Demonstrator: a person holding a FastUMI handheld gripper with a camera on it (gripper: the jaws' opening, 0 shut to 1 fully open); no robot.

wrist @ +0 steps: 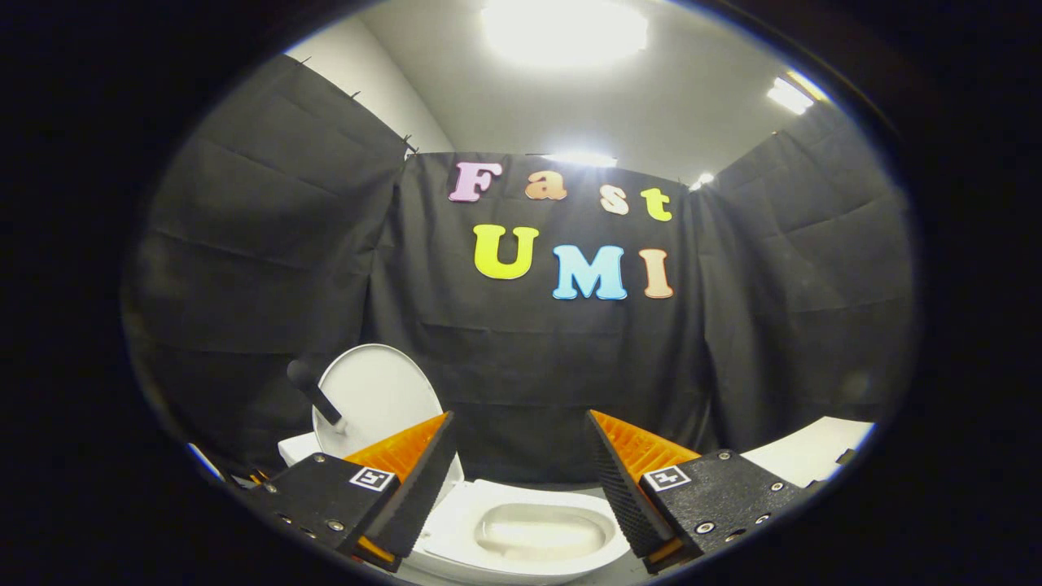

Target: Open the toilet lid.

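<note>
A white toilet [521, 529] stands below and just ahead of my fingers, its bowl showing between them. Its round white lid [383, 399] stands upright, raised behind the left finger and leaning back toward the cloth wall. A dark handle or knob [313, 392] sticks out from the lid's face toward the left. My gripper [518, 423] hovers above the bowl, open, with a wide gap and nothing between the fingers. The left finger [415, 480] hides the lid's lower right part.
Black cloth walls close in the booth behind and on both sides. A white surface [814, 452] lies to the right beyond the right finger. Bright ceiling lights [566, 28] shine overhead.
</note>
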